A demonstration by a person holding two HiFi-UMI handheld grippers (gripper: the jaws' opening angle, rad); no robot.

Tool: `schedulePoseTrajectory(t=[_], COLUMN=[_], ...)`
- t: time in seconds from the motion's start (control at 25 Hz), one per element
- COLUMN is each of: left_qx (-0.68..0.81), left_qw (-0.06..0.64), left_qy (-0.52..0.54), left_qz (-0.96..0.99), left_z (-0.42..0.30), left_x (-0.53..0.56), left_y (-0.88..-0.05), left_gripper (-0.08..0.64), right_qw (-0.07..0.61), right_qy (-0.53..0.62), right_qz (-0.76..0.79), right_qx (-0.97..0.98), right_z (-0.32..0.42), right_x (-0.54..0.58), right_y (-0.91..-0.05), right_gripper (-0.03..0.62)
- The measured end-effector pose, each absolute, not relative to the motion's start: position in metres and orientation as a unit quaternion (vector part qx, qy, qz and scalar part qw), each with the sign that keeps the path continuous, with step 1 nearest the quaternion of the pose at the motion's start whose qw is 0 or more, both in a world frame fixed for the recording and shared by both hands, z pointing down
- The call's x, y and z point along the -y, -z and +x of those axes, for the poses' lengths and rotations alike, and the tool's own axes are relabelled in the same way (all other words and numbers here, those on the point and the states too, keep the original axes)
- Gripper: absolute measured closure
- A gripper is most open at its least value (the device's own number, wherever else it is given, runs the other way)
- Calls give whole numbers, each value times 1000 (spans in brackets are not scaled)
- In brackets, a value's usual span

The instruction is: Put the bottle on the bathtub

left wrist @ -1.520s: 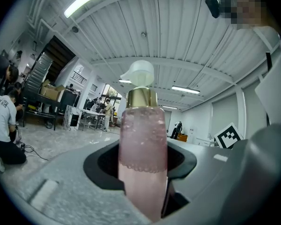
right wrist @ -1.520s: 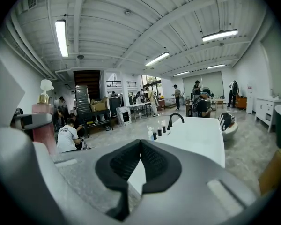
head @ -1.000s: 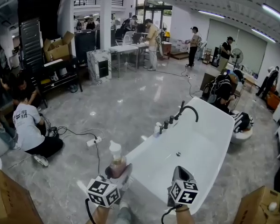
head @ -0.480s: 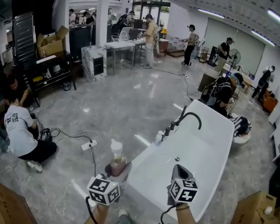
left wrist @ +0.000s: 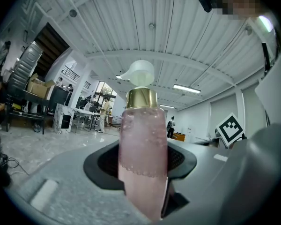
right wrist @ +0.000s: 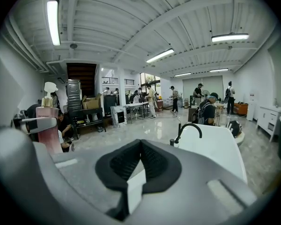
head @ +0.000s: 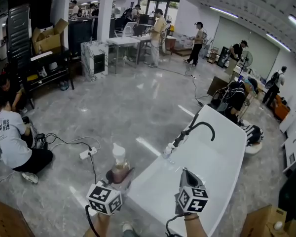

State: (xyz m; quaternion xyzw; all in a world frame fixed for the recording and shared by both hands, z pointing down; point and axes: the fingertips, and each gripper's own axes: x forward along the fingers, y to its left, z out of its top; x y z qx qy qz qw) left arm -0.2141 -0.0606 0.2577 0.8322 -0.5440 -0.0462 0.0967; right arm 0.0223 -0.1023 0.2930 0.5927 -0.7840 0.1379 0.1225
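Bottom edge of the head view cuts off both forearms, and the lower end of the bottle (left wrist: 143, 158) is hidden between the pads in the left gripper view. The left gripper (head: 120, 176) is clamped on this bottle at a fairly wide opening, holding it upright. The bottle is clear, with a gold collar and a white pump; it holds pink liquid to roughly half its visible height, with bubbles clinging to the wall above. It is off the bathtub (head: 227, 132), over the grey floor just beside the near left edge of the rim. The right gripper (right wrist: 139, 144) has its pad tips closed together with nothing between them and hangs over the tub's near end. A black faucet (head: 197, 128) stands on the tub's left edge, and a small white item (head: 166, 150) sits beside it, possibly another bottle; it is too small to confirm. An open cardboard box (head: 47, 38) stands on a dark shelf unit at far left, contents not discernible. A seated person's shirt (head: 9, 137) carries dark print, not legible.
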Motion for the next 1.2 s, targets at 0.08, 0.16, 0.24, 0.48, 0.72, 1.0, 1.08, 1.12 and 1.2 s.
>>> schedulePoseTrajectory(t=[0.08,0.16,0.24,0.48,0.72,1.0,1.08,1.12,1.2], left_qx=[541,538,539,540,547,542,539,537,530], left_qw=[101,106,110,120,125,139,145,148,154], left_qy=[47,47,44,31,22,5,-2,-5,-10], left_qz=[833,835,834,833,827,829,830,831,834], left_z=[-212,-207,-201,-192,-181,-170,-167,-165,-162], left_x=[70,77,85,99,125,143,148,151,156], left_y=[-264,-271,-275,-284,-300,-340,-353,-359,-373], left_gripper=[344,344,344,344,344,344,344,344,344], right_qw=[126,125,122,127,136,159,165,167,171], right_qy=[-150,-170,-184,-190,-192,-215,-220,-222,-227], right_qz=[598,602,601,592,590,584,583,583,583], right_qx=[777,771,768,773,773,766,765,763,761], right_z=[30,39,44,45,54,61,62,62,62], right_x=[108,113,121,149,174,194,198,200,205], right_y=[-306,-321,-329,-334,-346,-398,-411,-417,-431], right_gripper=[589,589,589,589,589,589,589,589,589])
